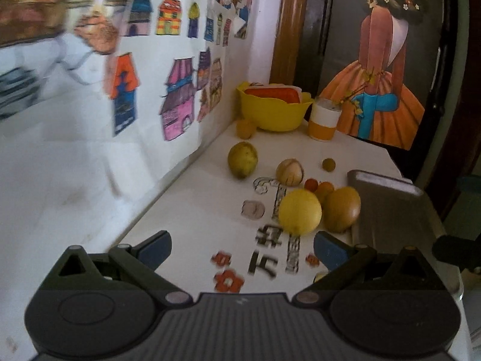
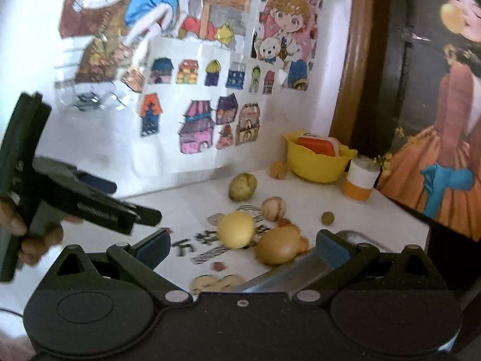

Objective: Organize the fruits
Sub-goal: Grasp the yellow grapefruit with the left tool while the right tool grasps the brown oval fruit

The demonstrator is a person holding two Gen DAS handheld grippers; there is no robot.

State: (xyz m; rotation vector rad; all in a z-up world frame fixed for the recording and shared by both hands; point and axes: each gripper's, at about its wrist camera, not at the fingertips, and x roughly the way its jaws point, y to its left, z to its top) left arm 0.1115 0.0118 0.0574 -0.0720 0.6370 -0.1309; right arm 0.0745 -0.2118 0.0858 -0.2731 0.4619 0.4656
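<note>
Your left gripper (image 1: pixel 242 248) and right gripper (image 2: pixel 242 248) both have their fingers spread apart, holding nothing — the yellow lemon (image 1: pixel 299 212) sits on the white table (image 1: pixel 192 210) just ahead, touching a brownish-yellow fruit (image 1: pixel 342 209) — the yellow bowl (image 1: pixel 275 111) stands at the back.

Home corner, child's house drawings (image 2: pixel 192 111) taped on wall, fruit-strewn white table (image 1: pixel 192 210), wooden doorframe (image 1: pixel 290 24)

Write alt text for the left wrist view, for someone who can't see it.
The open left tool hovers over a white table with loose fruit: a yellow lemon nearest, touching a brownish fruit, a green one farther back. A yellow bowl sits in the far corner beside a wall of house drawings.
</note>
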